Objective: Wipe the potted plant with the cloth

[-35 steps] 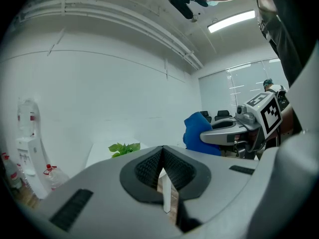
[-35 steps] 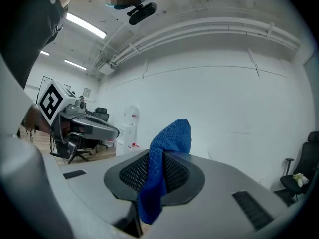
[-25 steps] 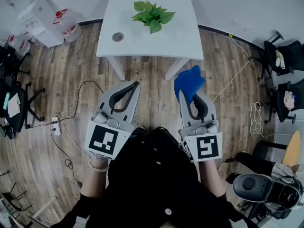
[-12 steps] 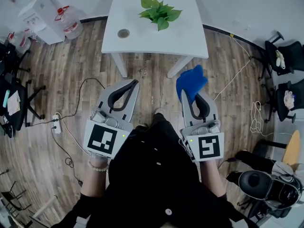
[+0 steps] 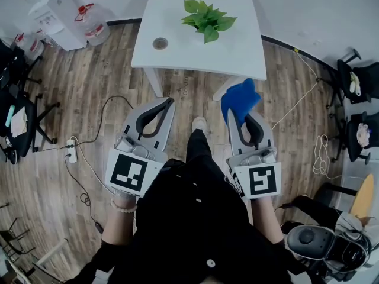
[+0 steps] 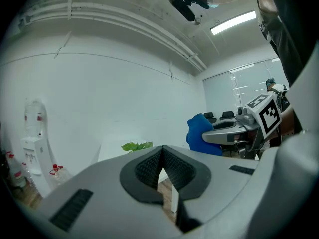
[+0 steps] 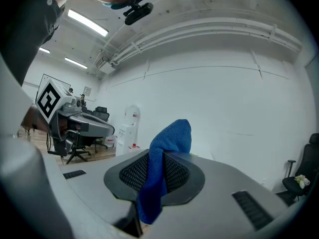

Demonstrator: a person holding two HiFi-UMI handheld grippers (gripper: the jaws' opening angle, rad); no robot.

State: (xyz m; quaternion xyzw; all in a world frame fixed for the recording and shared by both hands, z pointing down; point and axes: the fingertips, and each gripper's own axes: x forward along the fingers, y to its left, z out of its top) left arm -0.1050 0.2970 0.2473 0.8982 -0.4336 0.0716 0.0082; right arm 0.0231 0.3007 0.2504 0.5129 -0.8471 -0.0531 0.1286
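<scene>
From the head view, the green leafy potted plant (image 5: 208,21) stands toward the far side of the white rectangular bench (image 5: 195,55), with a small grey round object (image 5: 160,42) to its left. The person stands on the wooden floor (image 5: 95,87) short of the bench's near edge, and both tools point toward it. The left tool (image 5: 170,102) has its tips together and nothing in them. The right tool (image 5: 232,111) grips a blue terry cloth (image 5: 240,98), which bunches out beyond its tips. Plant and cloth are well apart, so I judge this to be the approach, with wiping not yet begun.

In the left gripper view, the ribbed pads meet at the tip (image 6: 161,156) and only a bench leg and floor show in the gap behind them. This tool is closed and empty, probably kept free to steady the pot or a stem. The plant's leaves (image 6: 135,146) show low and far ahead.

In the right gripper view, the jaws are clamped on the cloth (image 7: 169,138) near its middle. One fold rises past the tips and another hangs below. Held this way, a soft wad leads the tool, so fabric rather than hard plastic should meet the leaves.
</scene>
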